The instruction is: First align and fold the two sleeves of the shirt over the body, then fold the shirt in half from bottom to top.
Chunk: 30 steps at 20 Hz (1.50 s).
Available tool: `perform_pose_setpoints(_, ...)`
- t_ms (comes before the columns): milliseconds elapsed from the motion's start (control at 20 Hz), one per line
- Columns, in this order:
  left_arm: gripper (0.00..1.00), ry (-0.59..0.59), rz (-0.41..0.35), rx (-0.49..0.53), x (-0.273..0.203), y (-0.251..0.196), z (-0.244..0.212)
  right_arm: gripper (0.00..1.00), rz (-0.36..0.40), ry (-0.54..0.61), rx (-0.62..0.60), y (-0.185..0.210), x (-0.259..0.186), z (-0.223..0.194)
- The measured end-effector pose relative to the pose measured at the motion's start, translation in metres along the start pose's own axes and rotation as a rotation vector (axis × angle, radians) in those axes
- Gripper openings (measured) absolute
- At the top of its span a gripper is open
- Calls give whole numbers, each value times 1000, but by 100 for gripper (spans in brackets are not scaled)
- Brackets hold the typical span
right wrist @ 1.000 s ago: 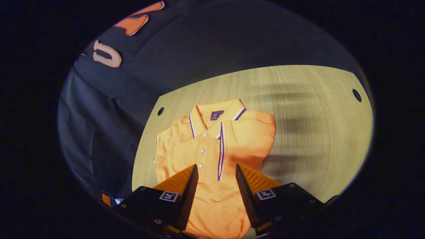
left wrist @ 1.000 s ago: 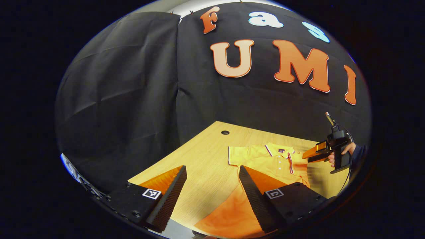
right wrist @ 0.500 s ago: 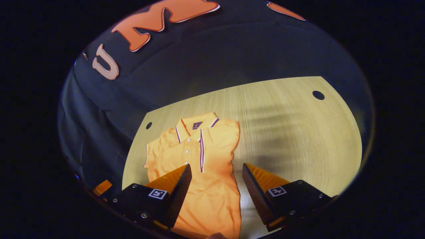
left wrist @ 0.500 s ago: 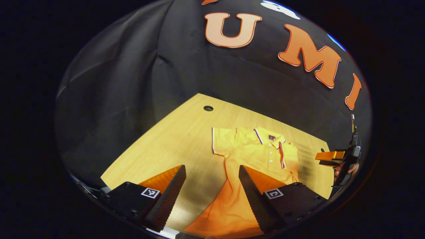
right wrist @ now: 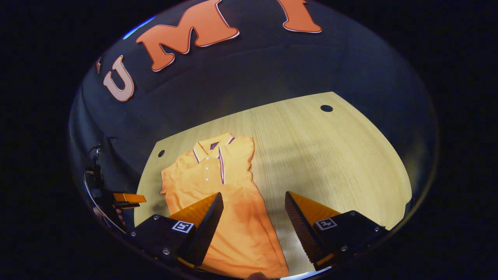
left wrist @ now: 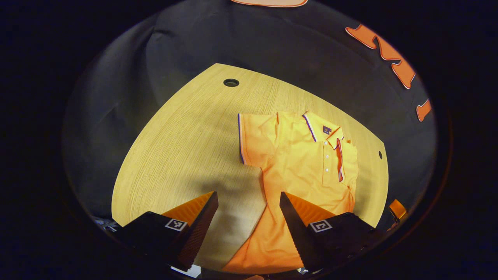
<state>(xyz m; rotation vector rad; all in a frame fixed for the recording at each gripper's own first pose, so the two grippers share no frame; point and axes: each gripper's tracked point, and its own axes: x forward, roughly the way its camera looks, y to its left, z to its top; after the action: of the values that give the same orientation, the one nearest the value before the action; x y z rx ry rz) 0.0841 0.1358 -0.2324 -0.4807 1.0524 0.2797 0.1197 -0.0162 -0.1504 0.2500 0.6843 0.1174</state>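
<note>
both cameras have pulled back and tilted down over the last second, so the orange polo shirt (left wrist: 299, 171) now shows collar to hem on the worktop (left wrist: 186, 136). its right sleeve is already folded over the body while the left sleeve (left wrist: 255, 138) lies flat toward 9 o'clock. the left hand-held gripper (left wrist: 249, 217) and right hand-held gripper (right wrist: 253, 217) hover wide and empty; judged next: pinch the sleeve's striped cuff and carry it level onto the chest.

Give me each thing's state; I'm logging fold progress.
shirt: flat on the table, buttoned, bottom not yet folded up
right sleeve: folded over the body
left sleeve: spread out, unfolded
left claw: open, holding nothing
right claw: open, holding nothing
</note>
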Motion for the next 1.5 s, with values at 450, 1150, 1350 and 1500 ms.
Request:
perform_pose_setpoints(450,97,146,3,45,67,0,48,99,-135,-38,132,-7,-52,-56)
perform_pose_setpoints(1150,82,234,214,122,141,14,75,99,-187,-61,179,-18,-97,-83)
perform_pose_setpoints(1350,75,229,177,98,143,8,75,99,-189,-51,215,-25,-101,-93)
perform_pose_setpoints(1500,71,226,164,117,145,8,75,99,-184,-47,233,-27,-100,-99)
